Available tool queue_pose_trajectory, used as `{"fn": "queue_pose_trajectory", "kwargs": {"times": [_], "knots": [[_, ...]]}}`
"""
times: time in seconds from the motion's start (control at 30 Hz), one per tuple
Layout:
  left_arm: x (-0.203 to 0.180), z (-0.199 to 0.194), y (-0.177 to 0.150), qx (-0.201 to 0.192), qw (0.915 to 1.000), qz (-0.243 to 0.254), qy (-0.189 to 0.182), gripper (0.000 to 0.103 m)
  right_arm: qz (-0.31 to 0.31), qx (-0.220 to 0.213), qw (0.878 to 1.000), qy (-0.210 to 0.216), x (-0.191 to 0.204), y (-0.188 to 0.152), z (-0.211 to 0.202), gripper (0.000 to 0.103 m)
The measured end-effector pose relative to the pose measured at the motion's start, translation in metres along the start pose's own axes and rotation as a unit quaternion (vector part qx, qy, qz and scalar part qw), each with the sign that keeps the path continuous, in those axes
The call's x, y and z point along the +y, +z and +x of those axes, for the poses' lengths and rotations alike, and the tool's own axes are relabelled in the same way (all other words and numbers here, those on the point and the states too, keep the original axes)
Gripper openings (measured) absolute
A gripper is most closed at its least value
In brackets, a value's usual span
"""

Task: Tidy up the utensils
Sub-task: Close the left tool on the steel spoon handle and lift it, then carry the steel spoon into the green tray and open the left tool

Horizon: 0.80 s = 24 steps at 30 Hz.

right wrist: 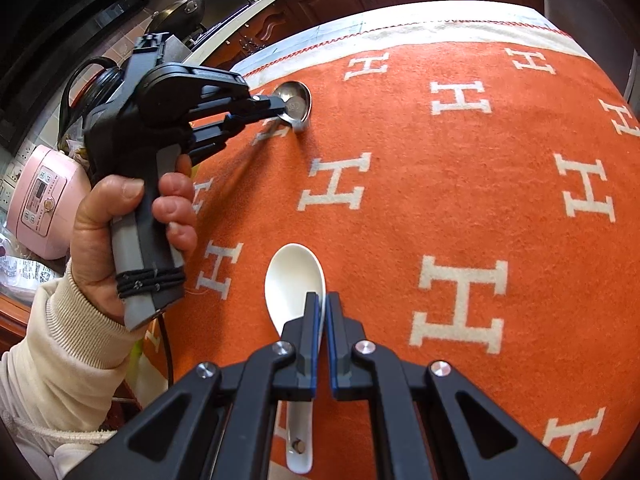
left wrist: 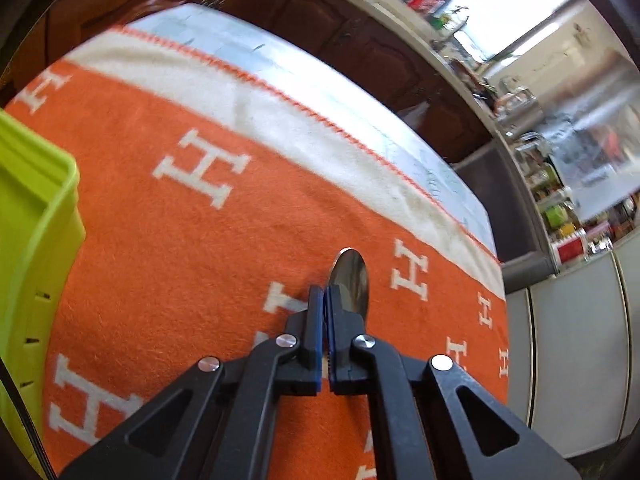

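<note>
Left claw (left wrist: 325,292): jaws drawn fully together, pinching the metal spoon (left wrist: 349,280) at the neck where bowl meets handle; the bowl stood out beyond the fingertips, above the orange blanket (left wrist: 168,240). In the right wrist view the same claw (right wrist: 280,109) gripped that spoon (right wrist: 294,105) near the blanket's far edge, the handle slanting down toward the cloth. A hand (right wrist: 120,232) in a cream sleeve (right wrist: 52,344) held the tool's grip.

Right claw (right wrist: 322,300): jaws all but closed, only a thin slit between the blue pads. The white ceramic spoon (right wrist: 290,280) ran under the left finger; whether the pads clamped it could not be told.

Surroundings: blanket patterned with white H letters, covering the table; lime-green bin (left wrist: 28,216) at the left; pink rice cooker (right wrist: 38,204) beyond the table.
</note>
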<state>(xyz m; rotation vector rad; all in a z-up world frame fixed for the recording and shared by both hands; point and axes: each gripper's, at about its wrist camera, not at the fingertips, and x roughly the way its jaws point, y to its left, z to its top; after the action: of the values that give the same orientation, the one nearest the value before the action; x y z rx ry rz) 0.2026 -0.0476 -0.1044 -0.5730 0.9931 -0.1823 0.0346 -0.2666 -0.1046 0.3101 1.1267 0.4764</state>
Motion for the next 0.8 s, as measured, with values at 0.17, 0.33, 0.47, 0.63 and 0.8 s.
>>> {"fn": "queue_pose_trajectory", "kwargs": {"times": [0.17, 0.33, 0.47, 0.63, 0.8], "knots": [[-0.006, -0.029, 0.0, -0.01, 0.9989, 0.043, -0.018, 0.0, 0.014, -0.008, 1.0, 0.004, -0.007, 0.004, -0.007, 0.002], [-0.004, -0.079, -0.005, -0.012, 0.9967, 0.077, -0.026, 0.0, 0.025, -0.019, 0.999, 0.008, -0.006, 0.009, -0.015, 0.001], [0.01, -0.141, -0.017, -0.011, 0.9932, 0.115, 0.014, 0.0, 0.008, -0.027, 1.0, 0.003, 0.006, 0.013, -0.021, 0.0], [0.047, -0.206, -0.03, -0.003, 0.9865, 0.138, 0.088, 0.0, -0.01, -0.017, 1.0, -0.008, 0.014, 0.015, -0.018, 0.0], [0.082, -0.242, -0.034, -0.013, 0.9734, 0.154, 0.169, 0.0, -0.015, -0.025, 0.999, -0.031, 0.01, 0.017, -0.013, 0.006]]}}
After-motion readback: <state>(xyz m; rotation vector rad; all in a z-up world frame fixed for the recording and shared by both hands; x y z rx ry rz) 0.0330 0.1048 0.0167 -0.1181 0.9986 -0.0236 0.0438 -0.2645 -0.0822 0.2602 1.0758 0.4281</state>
